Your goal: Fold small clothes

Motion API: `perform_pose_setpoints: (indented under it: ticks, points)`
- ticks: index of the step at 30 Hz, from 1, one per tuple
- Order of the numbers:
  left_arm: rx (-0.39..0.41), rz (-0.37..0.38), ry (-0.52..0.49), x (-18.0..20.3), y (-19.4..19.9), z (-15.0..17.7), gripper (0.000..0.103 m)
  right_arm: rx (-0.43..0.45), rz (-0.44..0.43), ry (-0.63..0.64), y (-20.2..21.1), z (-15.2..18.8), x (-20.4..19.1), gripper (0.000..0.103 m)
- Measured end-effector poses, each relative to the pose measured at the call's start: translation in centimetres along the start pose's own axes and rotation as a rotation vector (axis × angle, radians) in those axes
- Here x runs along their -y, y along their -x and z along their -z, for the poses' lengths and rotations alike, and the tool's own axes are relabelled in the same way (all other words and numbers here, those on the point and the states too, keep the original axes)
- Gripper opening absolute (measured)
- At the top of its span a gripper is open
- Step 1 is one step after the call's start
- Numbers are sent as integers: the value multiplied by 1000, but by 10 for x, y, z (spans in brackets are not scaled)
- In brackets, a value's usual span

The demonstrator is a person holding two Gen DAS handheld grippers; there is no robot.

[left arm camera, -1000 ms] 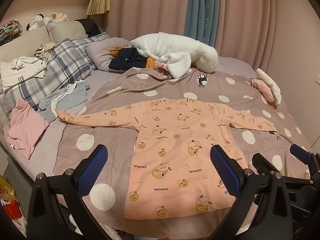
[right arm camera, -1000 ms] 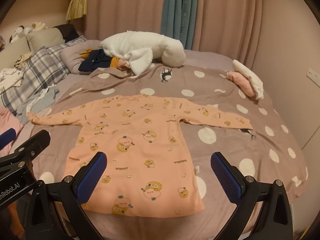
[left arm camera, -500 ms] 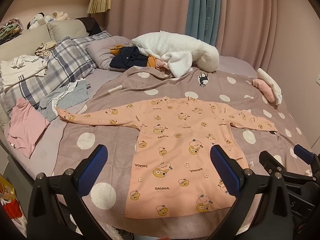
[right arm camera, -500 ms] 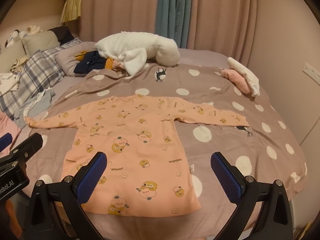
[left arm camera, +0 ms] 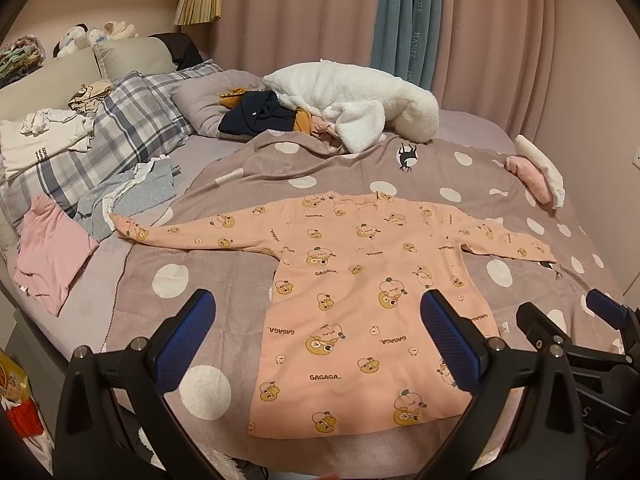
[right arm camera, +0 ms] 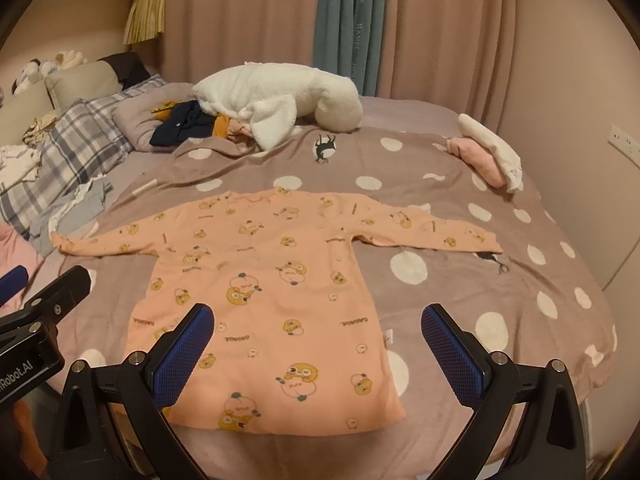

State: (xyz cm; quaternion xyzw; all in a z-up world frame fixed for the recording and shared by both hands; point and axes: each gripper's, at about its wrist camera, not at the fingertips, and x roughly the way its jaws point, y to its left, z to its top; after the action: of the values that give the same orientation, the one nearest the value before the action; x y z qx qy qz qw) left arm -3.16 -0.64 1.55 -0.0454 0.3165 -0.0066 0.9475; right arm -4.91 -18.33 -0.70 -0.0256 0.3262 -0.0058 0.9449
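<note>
Bed (left arm camera: 472,128), dotted blanket (left arm camera: 224,280): peach top (left arm camera: 360,304) lies flat, both sleeves out. Soft, light, floppy; likely best pinched at sleeve cuffs or hem corners. Left tongs (left arm camera: 318,336) and right tongs (right arm camera: 318,338) gape wide, empty. Only left view shows pink garment (left arm camera: 52,252) fully.

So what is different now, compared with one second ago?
Only the two views shifted slightly. The left claw and right claw remain open and empty. The peach shirt stays spread flat on the dotted blanket, untouched.
</note>
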Motion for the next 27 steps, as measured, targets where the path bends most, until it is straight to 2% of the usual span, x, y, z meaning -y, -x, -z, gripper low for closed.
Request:
perform_pose_setpoints:
  ticks: [27]
  points:
    - [12,7,-1,3,3,-1,102,3,-33,-6,-2,3,2,103]
